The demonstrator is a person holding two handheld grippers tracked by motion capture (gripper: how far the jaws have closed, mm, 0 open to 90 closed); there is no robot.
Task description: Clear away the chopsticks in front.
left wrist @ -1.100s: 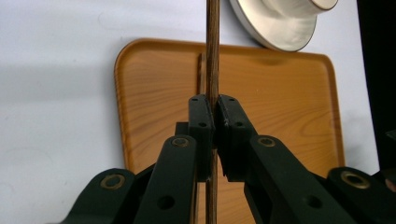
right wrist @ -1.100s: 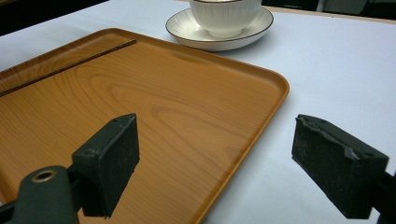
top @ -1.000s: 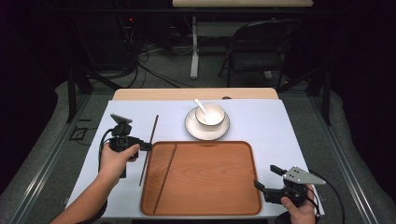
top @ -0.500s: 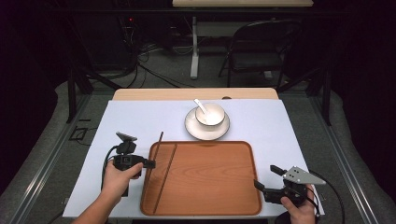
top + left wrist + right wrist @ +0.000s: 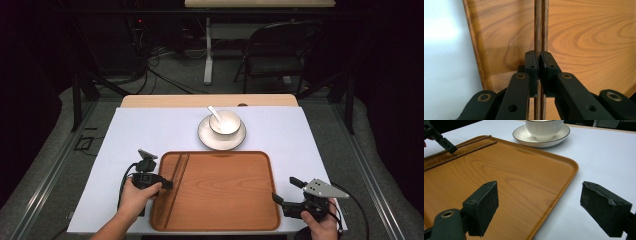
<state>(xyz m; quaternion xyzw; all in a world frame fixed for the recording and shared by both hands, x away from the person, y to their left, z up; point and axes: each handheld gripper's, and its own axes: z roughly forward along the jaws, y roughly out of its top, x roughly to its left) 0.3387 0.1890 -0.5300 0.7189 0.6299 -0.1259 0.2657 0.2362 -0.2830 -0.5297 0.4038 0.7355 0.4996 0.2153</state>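
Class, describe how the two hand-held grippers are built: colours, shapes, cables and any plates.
Both are black. The left gripper has flat linkage arms with metal-ringed pivot holes, square pads and a black cable looping from it. The right gripper carries a grey three-cornered plate on top and trails a black cable; its pads are chunky blocks with worn edges.

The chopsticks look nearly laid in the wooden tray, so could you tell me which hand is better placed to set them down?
Left. The left gripper is shut on the chopsticks over the tray's left side, while the right gripper waits open by its right edge.
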